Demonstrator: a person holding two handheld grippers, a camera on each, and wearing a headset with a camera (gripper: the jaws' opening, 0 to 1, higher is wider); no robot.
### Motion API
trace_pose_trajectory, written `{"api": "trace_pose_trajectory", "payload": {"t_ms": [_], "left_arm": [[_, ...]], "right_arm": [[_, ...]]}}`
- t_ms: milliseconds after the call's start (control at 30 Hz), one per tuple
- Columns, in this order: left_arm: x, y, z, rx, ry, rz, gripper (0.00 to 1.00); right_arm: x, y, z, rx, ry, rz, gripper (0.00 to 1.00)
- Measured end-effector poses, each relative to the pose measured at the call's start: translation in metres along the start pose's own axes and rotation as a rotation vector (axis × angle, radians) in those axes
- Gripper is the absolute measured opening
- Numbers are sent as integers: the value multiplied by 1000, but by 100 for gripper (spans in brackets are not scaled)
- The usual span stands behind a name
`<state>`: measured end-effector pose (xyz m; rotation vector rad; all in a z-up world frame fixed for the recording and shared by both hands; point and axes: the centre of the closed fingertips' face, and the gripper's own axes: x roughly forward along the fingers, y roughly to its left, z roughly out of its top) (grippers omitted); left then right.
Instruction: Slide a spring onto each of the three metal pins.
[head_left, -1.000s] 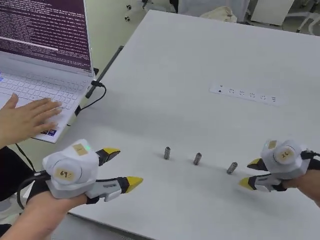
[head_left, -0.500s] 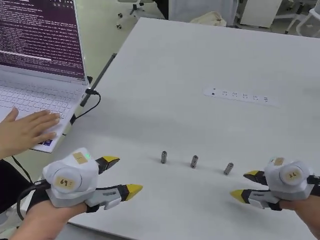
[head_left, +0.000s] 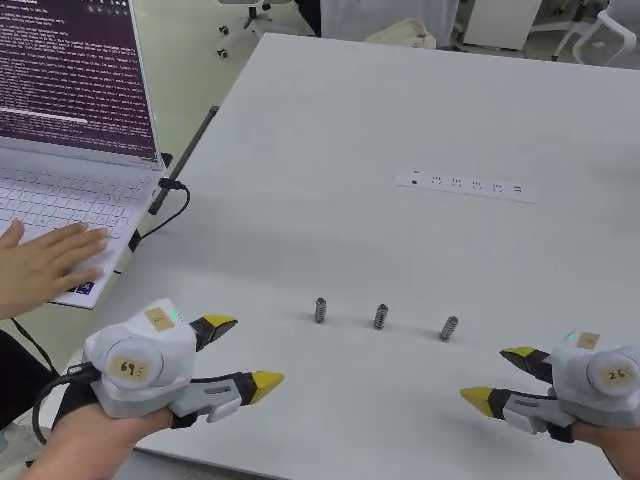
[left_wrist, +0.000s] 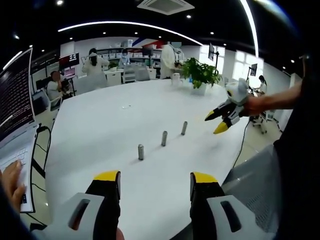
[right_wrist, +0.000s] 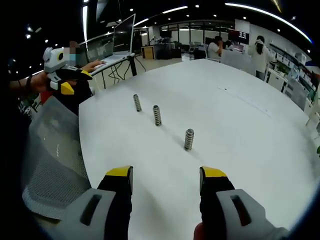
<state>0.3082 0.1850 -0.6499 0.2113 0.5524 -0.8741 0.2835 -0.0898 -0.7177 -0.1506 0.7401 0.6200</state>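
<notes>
Three upright springs (head_left: 380, 317) between left gripper (head_left: 245, 351) and right gripper (head_left: 497, 375), jaws apart.

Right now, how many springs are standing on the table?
3, upright in a row on the table: the left spring, the middle spring, the right spring. None appears hidden.

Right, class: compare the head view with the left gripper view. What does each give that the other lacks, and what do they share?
Head view: both tools from above, the left tool and the right tool, each open, with a numbered sticker on its housing. Left gripper view: the room beyond the table, with a potted plant, people and ceiling lights. Shared: the white table, three upright springs in a row, the right tool, and the laptop.
</notes>
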Motion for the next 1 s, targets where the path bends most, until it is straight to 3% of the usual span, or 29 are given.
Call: {"api": "trace_pose_trajectory", "payload": {"t_ms": [567, 1000], "left_arm": [[7, -13, -1, 9, -4, -33, 53], [6, -17, -3, 8, -4, -34, 58]], "right_arm": [[-23, 20, -20, 35, -17, -61, 67], [-24, 26, -20, 31, -24, -65, 70]]}}
